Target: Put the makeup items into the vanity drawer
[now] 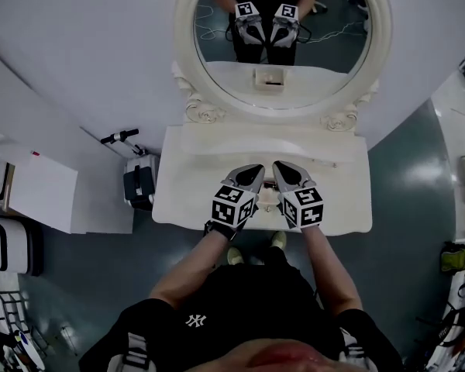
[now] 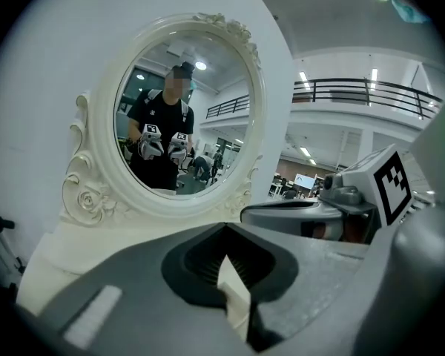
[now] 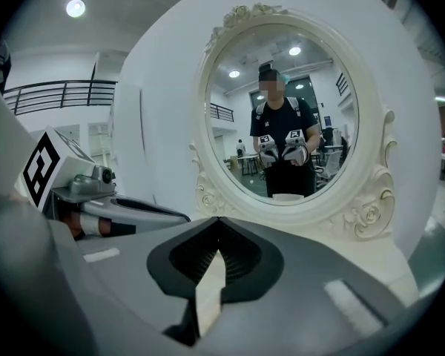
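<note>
Room: grey floor, curved white wall, white vanity table under an oval mirror.

Head view: left gripper and right gripper are side by side over the table's near edge. No makeup items can be made out. The drawer front is hidden below that edge.

Left gripper view: jaws shut tip to tip, empty.

Right gripper view: jaws likewise together, empty.

Handling: part one pair of jaws, descend squarely below the near edge, pull straight back.

Clearance: bare table left and right; the grippers crowd each other.
</note>
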`<state>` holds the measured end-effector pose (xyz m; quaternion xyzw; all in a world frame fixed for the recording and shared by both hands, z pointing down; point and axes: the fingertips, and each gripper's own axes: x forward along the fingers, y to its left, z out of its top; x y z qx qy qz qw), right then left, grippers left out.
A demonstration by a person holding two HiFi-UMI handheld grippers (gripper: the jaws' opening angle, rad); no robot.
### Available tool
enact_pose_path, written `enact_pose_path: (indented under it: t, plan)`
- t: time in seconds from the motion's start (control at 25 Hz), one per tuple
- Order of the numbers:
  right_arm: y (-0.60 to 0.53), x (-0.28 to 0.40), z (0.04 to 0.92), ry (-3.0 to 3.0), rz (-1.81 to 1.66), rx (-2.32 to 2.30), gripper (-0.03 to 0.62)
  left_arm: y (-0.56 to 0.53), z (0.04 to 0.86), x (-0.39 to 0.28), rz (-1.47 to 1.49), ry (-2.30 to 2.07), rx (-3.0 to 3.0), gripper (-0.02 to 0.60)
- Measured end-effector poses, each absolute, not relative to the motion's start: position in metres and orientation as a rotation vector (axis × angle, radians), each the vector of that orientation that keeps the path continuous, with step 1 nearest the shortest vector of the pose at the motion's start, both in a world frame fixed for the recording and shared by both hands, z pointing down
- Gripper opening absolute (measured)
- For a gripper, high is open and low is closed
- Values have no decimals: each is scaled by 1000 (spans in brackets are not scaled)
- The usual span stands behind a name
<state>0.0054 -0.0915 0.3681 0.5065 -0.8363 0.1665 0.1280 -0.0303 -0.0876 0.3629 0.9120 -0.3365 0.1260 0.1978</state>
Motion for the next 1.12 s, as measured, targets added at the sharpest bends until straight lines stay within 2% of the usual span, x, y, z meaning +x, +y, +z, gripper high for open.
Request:
enact_pose_path:
  t: [0.4, 1.12]
  plan:
    - [-100, 3, 323, -2478, 382, 1531, 21, -90, 320, -26, 273, -932, 2633, 3]
    - [-105, -4, 323, -2494, 386, 1522, 20, -97, 315, -29, 249, -955, 2633, 3]
